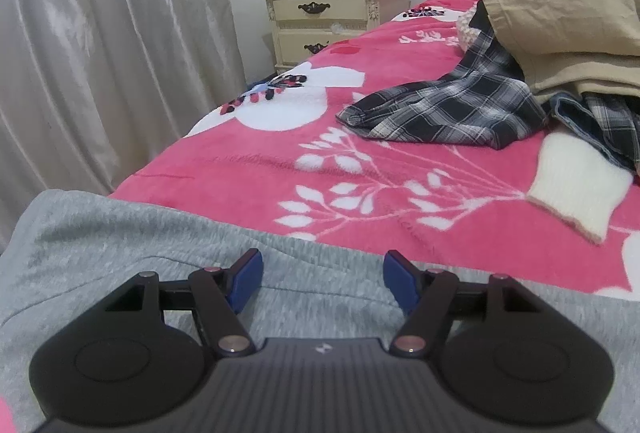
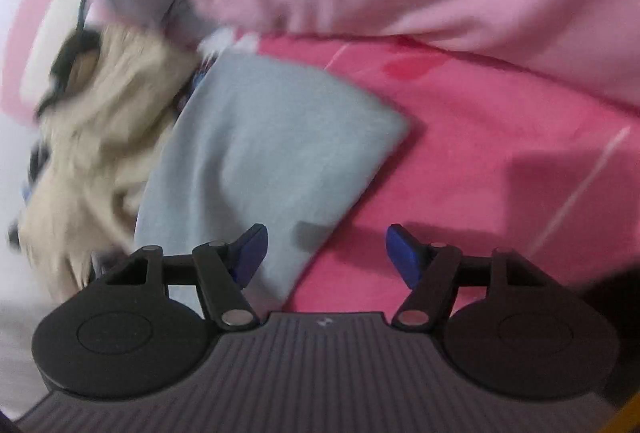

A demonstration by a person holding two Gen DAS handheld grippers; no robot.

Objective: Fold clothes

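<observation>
Right now you are holding the left gripper (image 1: 323, 283) over the grey garment (image 1: 120, 253), its jaws standing apart with nothing pinched. The grey garment is lying on the pink bedspread (image 1: 248, 169), near the plaid shirt (image 1: 448, 105). Your right gripper (image 2: 326, 257) is hovering spread wide, gripping nothing, above that bedspread beside a grey folded piece (image 2: 260, 145).

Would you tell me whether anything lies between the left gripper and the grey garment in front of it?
Nothing visible does. The left gripper hangs open directly over the grey garment, with only that fabric showing between its fingers. The plaid shirt and white sleeve lie farther up the pink blanket, clear of it.
</observation>
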